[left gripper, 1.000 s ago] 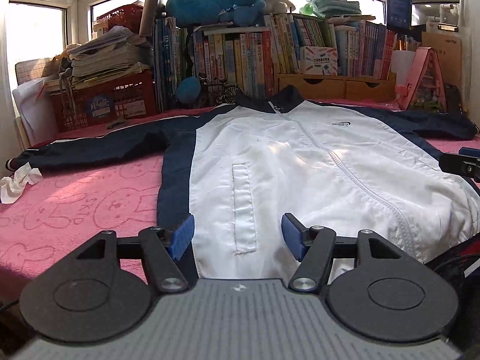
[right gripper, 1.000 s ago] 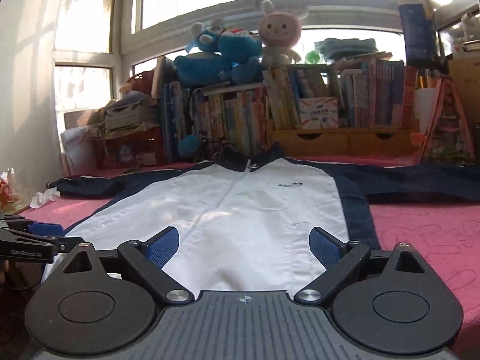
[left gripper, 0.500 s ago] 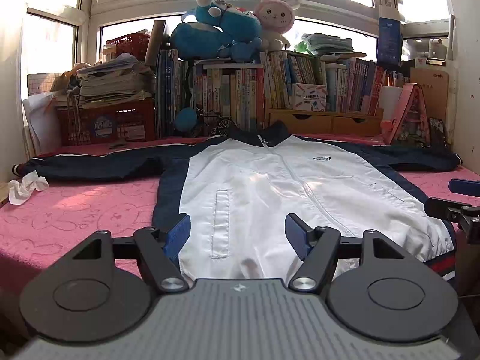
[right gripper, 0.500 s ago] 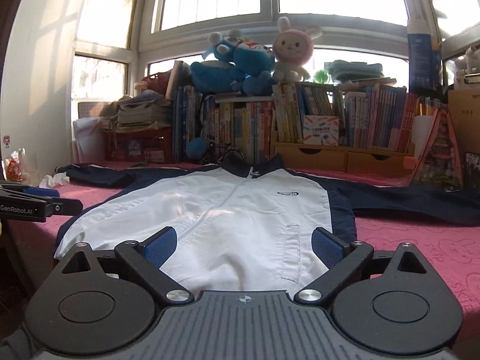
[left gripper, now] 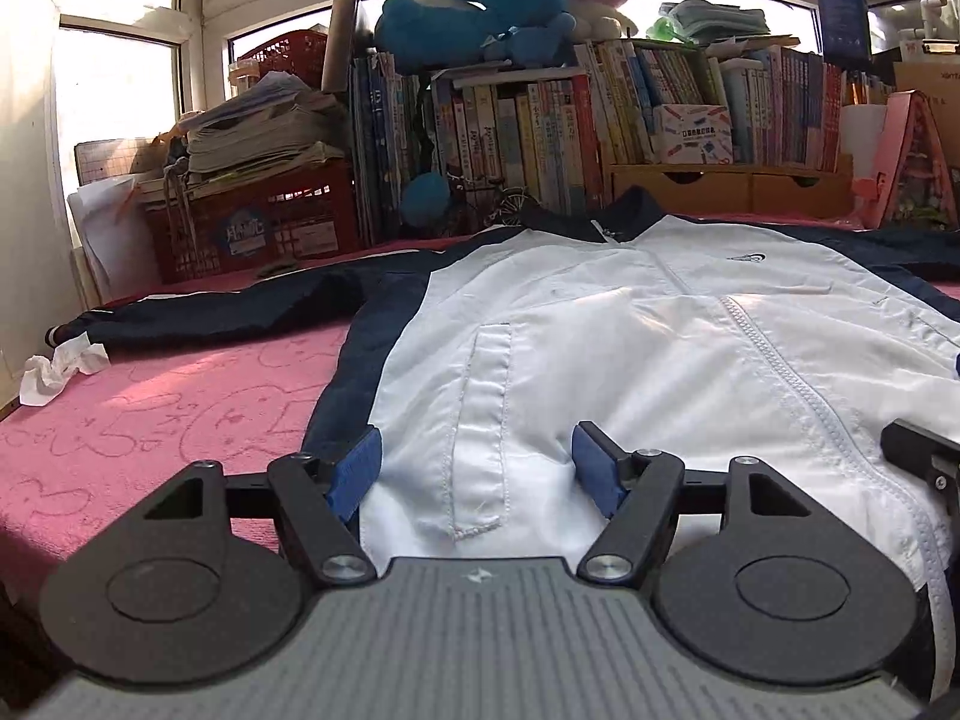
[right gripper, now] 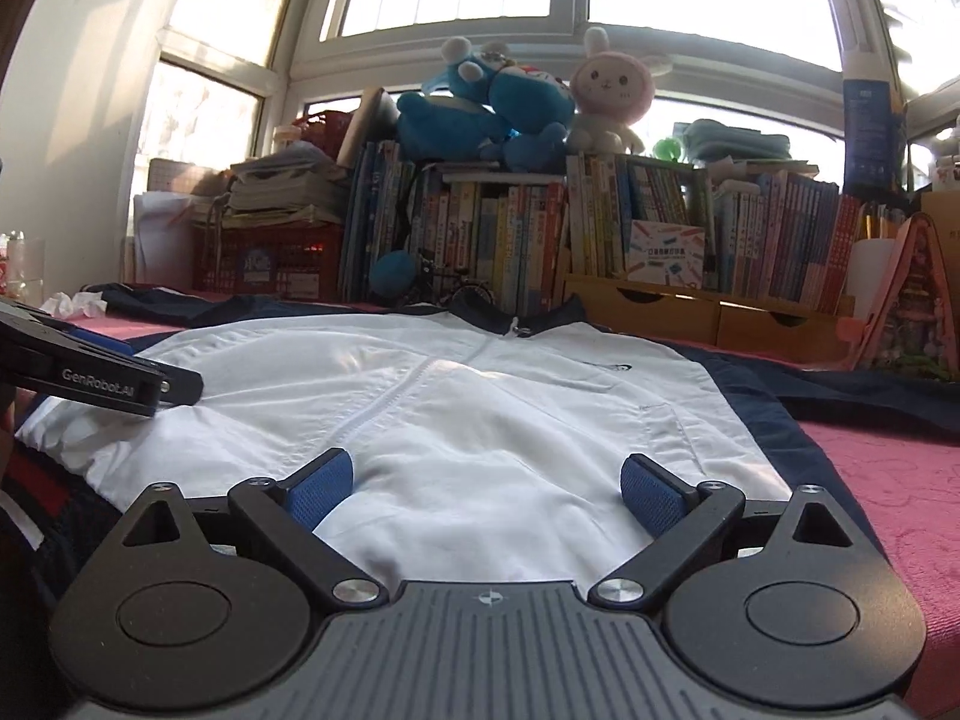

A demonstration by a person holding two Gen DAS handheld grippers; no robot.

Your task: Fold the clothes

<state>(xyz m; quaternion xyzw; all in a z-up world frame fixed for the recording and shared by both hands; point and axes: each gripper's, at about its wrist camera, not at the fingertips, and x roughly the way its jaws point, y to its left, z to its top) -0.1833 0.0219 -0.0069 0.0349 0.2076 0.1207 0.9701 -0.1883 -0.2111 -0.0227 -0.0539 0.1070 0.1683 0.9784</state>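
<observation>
Left wrist view: a white-and-navy jacket [left gripper: 630,360] lies flat, sleeves spread, on the pink-covered desk [left gripper: 180,420], laid out for folding. At its hem the left hand-held gripper [left gripper: 474,471] is opening, fabric unpinched between; the right hand-held gripper [right gripper: 486,489] stands apart, empty. "GenRobot.AI" marks one finger.

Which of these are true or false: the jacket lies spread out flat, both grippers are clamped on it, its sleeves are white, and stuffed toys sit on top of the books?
1. The jacket lies spread flat on the pink cover. True.
2. Both grippers are clamped on it. False: the left gripper is opening and the right gripper is open; neither grips the fabric.
3. Its sleeves are white. False: they are dark navy.
4. Stuffed toys sit on top of the books. True.
</observation>
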